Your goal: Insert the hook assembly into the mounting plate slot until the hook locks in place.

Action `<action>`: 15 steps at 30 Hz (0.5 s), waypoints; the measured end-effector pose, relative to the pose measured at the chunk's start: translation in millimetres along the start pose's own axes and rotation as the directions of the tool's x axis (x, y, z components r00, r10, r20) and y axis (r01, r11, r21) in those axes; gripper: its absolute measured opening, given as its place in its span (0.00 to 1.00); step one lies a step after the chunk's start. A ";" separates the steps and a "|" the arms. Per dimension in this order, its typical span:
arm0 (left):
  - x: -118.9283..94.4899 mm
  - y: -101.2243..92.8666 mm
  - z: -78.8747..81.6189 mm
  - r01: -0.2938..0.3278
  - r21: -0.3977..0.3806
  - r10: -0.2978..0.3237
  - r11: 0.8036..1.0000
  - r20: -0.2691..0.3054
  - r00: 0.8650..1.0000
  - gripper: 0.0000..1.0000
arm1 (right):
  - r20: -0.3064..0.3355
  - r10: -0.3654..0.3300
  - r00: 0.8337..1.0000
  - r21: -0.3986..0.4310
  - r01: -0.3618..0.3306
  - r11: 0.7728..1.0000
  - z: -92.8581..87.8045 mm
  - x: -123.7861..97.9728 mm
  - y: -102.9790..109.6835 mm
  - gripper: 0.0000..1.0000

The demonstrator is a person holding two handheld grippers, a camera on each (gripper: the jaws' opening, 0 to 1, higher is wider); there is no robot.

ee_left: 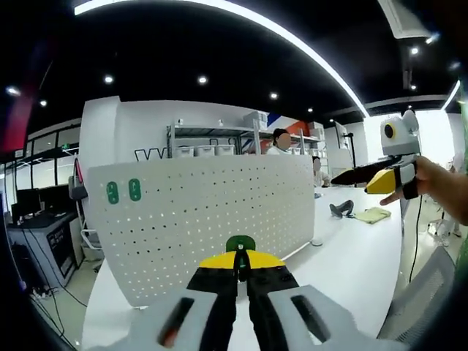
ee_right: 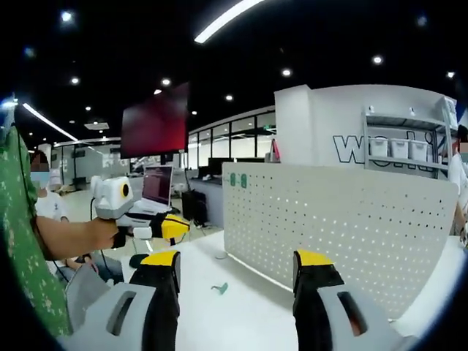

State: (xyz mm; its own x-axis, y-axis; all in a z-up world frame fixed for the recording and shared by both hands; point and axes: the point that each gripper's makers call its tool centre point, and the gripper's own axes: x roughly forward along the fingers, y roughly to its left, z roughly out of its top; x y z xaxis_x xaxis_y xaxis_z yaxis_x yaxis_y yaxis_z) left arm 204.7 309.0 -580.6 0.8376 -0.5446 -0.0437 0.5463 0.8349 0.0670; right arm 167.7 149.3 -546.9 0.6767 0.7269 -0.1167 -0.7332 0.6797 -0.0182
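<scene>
Green hook (ee_left: 240,243) sits pinched in the left gripper's (ee_left: 241,269) clenched jaws, just short of the white pegboard (ee_left: 212,212) standing on the surface (ee_left: 351,270). A tilted approach could miss the slot or jam the hook. The right gripper (ee_right: 235,274) is released and empty; another green piece (ee_right: 219,289) lies near it

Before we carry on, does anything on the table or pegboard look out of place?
One small green hook lies loose on the white table, apart from the pegboard, where two green hooks are already mounted. The left gripper is shut on another green hook. Nothing looks damaged.
</scene>
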 end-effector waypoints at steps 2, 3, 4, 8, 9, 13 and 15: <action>3.1 4.0 2.9 -0.006 0.000 0.006 1.000 0.003 1.000 0.03 | -0.004 0.018 1.000 0.004 -0.018 1.000 -0.5 0.1 0.7 0.63; 4.6 5.8 4.5 -0.008 0.001 0.008 1.000 0.006 1.000 0.03 | -0.003 0.025 1.000 0.008 -0.025 1.000 -0.3 0.0 0.9 0.63; 7.2 8.9 7.1 -0.011 0.001 0.011 1.000 0.009 1.000 0.03 | 0.001 0.036 0.999 0.010 -0.036 0.999 0.3 -0.4 0.9 0.63; 16.2 20.1 16.8 -0.027 0.012 0.027 1.000 0.019 0.999 0.03 | 0.007 0.047 0.999 0.018 -0.047 0.999 2.0 -1.6 -2.4 0.64; 19.5 24.3 20.6 -0.033 0.011 0.032 0.999 0.024 0.999 0.03 | 0.008 0.052 0.999 0.019 -0.052 0.998 2.3 -1.8 -2.9 0.65; 29.6 37.7 32.8 -0.057 0.011 0.056 0.998 0.041 0.998 0.03 | 0.016 0.068 0.998 0.026 -0.068 0.997 6.1 -2.2 -5.1 0.67; 35.5 45.0 40.8 -0.067 0.002 0.067 0.998 0.059 0.996 0.03 | 0.020 0.070 0.997 0.027 -0.071 0.997 7.9 -2.2 -7.1 0.68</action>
State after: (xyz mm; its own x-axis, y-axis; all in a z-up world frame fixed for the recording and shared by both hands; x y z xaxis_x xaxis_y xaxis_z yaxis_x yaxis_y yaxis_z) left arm 259.0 323.9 -538.5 0.8708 -0.4913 0.0196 0.4889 0.8694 0.0722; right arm 172.0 143.7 -538.7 0.6249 0.7746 -0.0980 -0.7772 0.6291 0.0168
